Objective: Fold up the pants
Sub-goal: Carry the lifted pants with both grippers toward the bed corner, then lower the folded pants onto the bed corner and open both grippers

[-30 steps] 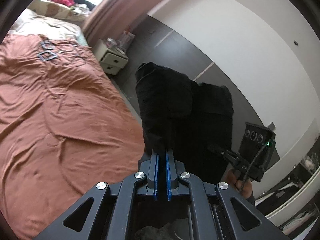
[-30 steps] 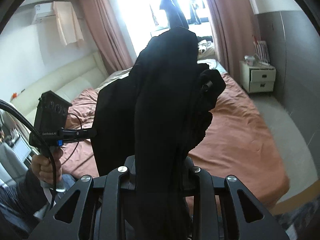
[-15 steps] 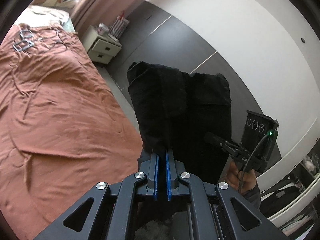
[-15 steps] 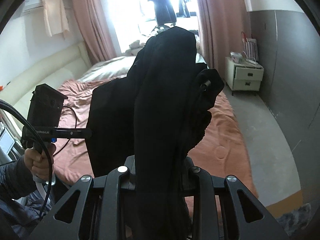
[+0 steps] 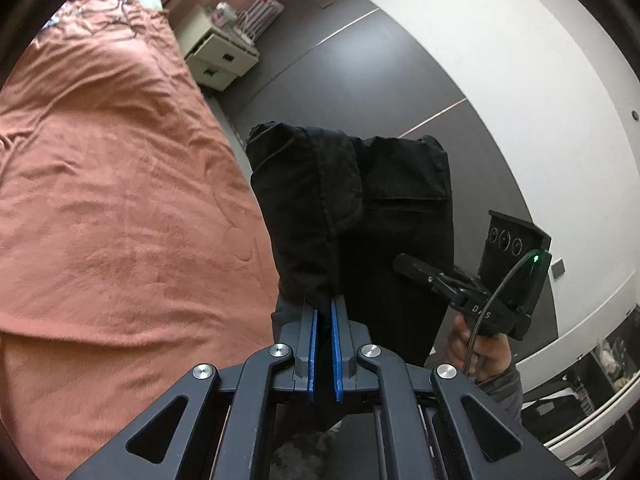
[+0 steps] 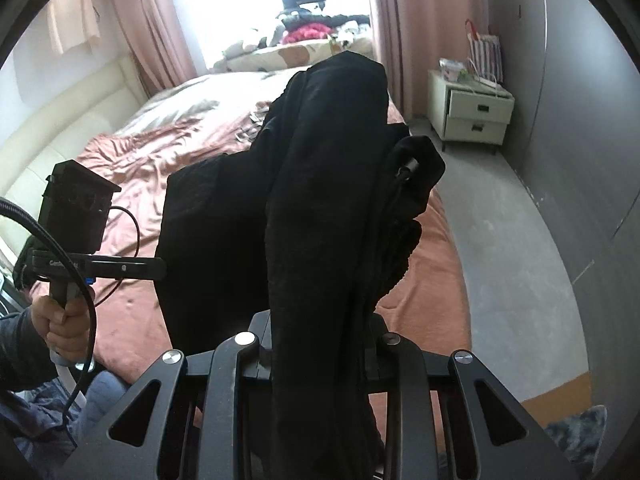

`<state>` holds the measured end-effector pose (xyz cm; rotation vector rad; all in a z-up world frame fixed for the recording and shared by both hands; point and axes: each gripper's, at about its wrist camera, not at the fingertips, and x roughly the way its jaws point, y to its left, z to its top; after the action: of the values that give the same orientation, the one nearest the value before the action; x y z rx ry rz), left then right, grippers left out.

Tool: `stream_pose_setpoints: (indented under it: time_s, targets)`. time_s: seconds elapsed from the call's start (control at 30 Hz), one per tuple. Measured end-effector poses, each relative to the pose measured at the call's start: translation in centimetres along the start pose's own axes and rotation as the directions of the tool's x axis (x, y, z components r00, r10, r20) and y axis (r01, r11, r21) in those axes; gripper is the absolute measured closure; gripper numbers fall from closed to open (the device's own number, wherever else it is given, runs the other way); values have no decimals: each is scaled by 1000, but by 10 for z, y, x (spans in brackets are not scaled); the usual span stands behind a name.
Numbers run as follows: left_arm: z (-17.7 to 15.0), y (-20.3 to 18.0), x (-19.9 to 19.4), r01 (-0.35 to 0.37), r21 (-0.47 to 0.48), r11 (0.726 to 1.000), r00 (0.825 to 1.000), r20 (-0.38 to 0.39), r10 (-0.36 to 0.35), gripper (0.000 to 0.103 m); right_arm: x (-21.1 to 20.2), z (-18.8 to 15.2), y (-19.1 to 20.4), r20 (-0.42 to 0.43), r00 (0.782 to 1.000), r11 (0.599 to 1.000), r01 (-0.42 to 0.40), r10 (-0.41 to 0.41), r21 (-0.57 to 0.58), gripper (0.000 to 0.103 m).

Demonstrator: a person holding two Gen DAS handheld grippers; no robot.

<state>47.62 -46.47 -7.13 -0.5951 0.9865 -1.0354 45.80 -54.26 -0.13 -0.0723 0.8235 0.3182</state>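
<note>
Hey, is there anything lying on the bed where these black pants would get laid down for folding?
Nothing visible does. Both grippers hold the black pants in the air over the near end of the rust-coloured bedspread, which is wrinkled but bare there. The loose clothes lie far off by the window.

Bedroom: bed (image 6: 432,280), nightstand (image 6: 470,110), curtains (image 6: 152,20).

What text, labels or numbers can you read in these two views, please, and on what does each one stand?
"DAS": white letters on the body of the right tool, partly behind its cable, so possibly incomplete.
White lettering on the body of the left tool: begins like "Gen", the rest too blurred to read.
Nothing legible on the pants, nightstand or striped bag.
</note>
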Motion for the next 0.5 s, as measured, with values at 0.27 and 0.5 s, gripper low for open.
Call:
stream_pose_setpoints:
  time_s: [0.27, 0.5]
  targets:
    - [14, 46, 41, 7, -83, 997, 999, -34, -10, 97, 21, 19, 10, -98, 995, 1000, 27, -28, -17, 80]
    - [27, 74, 61, 10, -133, 991, 999, -30, -15, 97, 29, 28, 10, -149, 988, 999, 40, -42, -17, 80]
